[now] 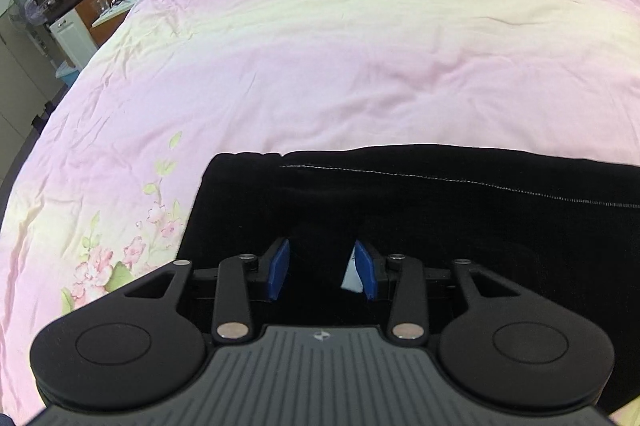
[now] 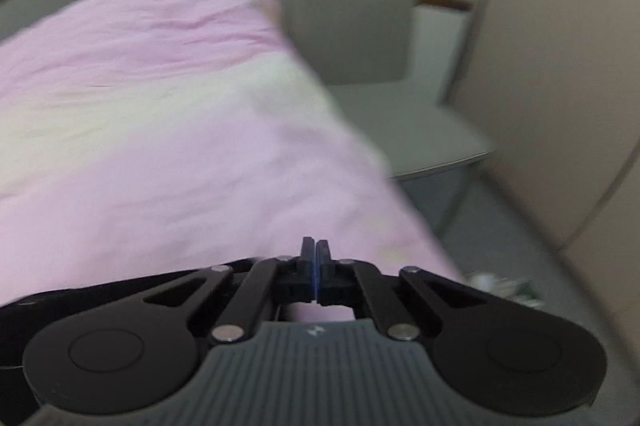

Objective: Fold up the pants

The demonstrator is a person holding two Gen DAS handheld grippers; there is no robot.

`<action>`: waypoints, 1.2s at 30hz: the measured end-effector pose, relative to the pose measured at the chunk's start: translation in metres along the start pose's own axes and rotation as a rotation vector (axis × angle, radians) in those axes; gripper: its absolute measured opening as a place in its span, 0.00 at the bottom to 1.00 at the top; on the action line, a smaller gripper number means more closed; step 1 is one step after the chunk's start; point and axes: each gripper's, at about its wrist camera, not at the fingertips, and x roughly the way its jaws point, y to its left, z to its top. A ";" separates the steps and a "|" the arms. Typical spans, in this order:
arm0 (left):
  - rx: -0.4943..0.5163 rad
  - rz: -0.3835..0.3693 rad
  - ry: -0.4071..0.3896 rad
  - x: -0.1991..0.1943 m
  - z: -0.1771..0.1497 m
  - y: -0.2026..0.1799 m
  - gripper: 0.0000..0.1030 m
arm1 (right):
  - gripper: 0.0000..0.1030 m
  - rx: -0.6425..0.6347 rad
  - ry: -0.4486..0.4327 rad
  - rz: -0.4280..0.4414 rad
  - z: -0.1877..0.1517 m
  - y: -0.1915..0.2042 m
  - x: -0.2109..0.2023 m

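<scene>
Apparently mid-fold, the black pants [image 1: 400, 209] lay flat on the pink bed cover [image 1: 320, 45], spread crosswise near the bed's closer edge, with a pale stitched seam running along their far side. The left gripper [image 1: 322, 268] hung low over the dark cloth, its jaws standing moderately wide with the 2 blue pads [image 1: 280, 268] apart and nothing between them; a small white tag or label showed beside the right-hand pad, though what it belonged to could not be told. That open stance over the fabric suited either a fresh release or an approach to pinch a new edge, and the frame did not settle which.

The right gripper [image 2: 315, 262] pointed out across the cover toward the bed's side, where a grey chair [image 2: 360, 37] stood close by. Its jaws were pressed together with only a thin blue line between them, and no cloth could be seen caught there. A sliver of black fabric showed at the lower left of that view, beside the gripper body, so the pants lay below and left of it rather than in front. The blur in that view suggested the gripper was moving fast.

The pants' left end looked squared and doubled, so at least 1 fold was probably done. A floral print [image 1: 120, 258] marked the cover left of the pants, and bedside furniture [image 1: 80, 5] stood well apart.
</scene>
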 end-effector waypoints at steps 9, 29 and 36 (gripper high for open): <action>-0.041 -0.031 0.023 0.010 -0.005 -0.001 0.44 | 0.05 0.153 0.125 0.262 -0.015 -0.048 -0.005; -0.556 -0.253 -0.016 -0.053 -0.096 0.094 0.61 | 0.55 0.621 0.281 0.413 -0.116 -0.051 0.007; -0.872 -0.352 0.004 0.001 -0.131 0.126 0.66 | 0.53 0.636 0.261 0.403 -0.117 -0.049 0.009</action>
